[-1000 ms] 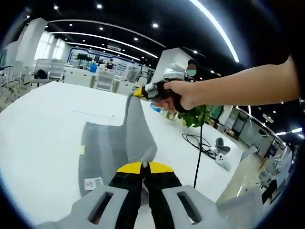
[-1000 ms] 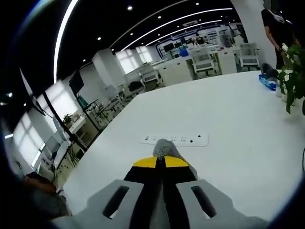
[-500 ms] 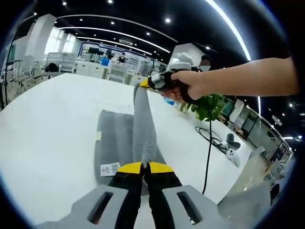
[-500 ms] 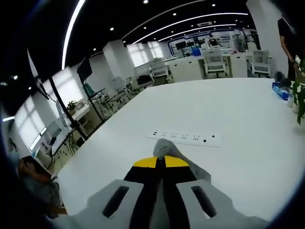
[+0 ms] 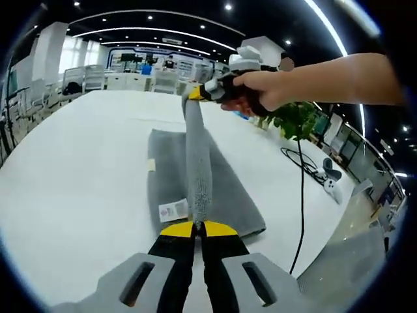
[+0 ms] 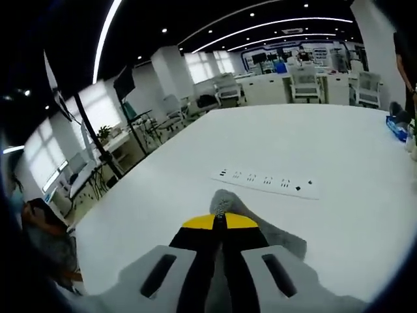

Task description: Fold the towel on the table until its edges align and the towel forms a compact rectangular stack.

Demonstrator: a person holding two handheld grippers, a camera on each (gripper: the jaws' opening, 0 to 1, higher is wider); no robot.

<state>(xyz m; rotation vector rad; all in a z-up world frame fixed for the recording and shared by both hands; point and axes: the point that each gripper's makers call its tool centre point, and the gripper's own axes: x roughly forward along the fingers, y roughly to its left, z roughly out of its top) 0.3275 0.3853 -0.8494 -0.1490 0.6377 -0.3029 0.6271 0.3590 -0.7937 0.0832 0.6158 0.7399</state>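
The grey towel (image 5: 195,176) lies lengthwise on the white table (image 5: 71,195), its lower layer flat and its white label (image 5: 173,210) showing near the close end. The left gripper (image 5: 198,227) has its jaws closed on the near end of one long edge; in the same view the right gripper (image 5: 195,92), gripped by a hand (image 5: 257,91), pinches the far end of that edge. The edge hangs between them as a taut ridge above the flat layer. In the right gripper view the right gripper (image 6: 219,221) is likewise clamped on a bunch of grey cloth, with a power strip (image 6: 267,182) lying farther off on the table. Compared with a second ago, the lifted edge has gone from a slack, sagging drape to a straight, tensioned line, and it now sits over the middle of the flat layer instead of along its right side. More of the lower layer is exposed on the right. Judgement: the lengthwise fold is mid-carry; the held edge has yet to be laid down on the opposite long edge. Alignment of corners cannot be confirmed until the cloth is released, and uneven lowering could skew the stack. A cable (image 5: 300,195) and plant (image 5: 296,120) stand well clear to the right.
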